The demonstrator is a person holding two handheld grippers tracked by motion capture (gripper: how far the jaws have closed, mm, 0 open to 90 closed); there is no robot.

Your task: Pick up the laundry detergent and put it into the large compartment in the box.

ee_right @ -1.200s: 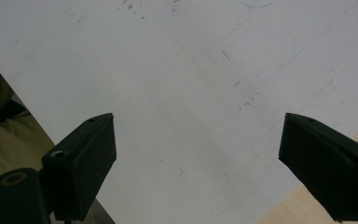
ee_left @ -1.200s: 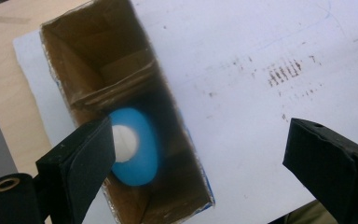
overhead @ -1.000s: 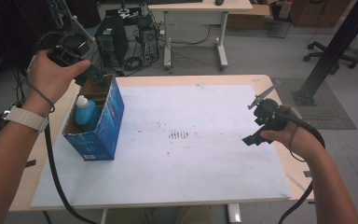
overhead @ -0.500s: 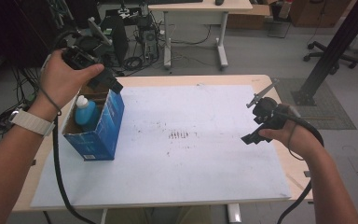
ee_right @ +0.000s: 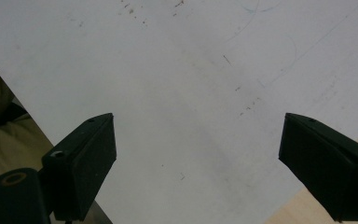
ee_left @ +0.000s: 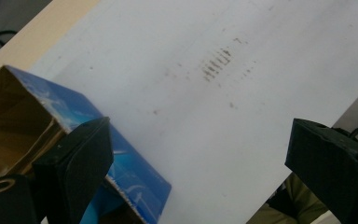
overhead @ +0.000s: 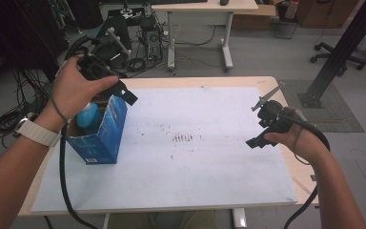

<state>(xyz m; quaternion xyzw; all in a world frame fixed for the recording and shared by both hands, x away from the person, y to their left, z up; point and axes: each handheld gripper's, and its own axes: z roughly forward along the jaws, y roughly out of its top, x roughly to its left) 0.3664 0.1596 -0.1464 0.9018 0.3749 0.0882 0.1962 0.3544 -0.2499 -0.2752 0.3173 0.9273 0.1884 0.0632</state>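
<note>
Reaching in from the near edge of the table point(overhead: 286, 164), a person's two forearms are each carrying a hand-held gripper over a white sheet point(overhead: 195, 171) that is covering most of the tabletop. Nearest the camera, the right gripper point(overhead: 257, 141) is hovering above the sheet's right side, and in the right gripper view its black jaws are standing wide apart with nothing between them but white surface and a corner of bare wood. A patch of small dark marks point(overhead: 183, 138) is showing near the sheet's middle, well apart from both tools. Farther back on the left, an open blue carton point(overhead: 106, 133) is standing upright on the sheet, with a light blue bottle point(overhead: 88, 114) sitting inside it, its rounded top showing over the rim. The left gripper point(overhead: 126, 94) is hanging just above the carton's far right corner; the left gripper view is showing its jaws spread wide and gripping nothing, one jaw overlapping the carton's rim, though whether it is touching the cardboard cannot be told. Beyond the table, cables point(overhead: 138, 62) and a second desk point(overhead: 205, 7) are occupying the floor
</note>
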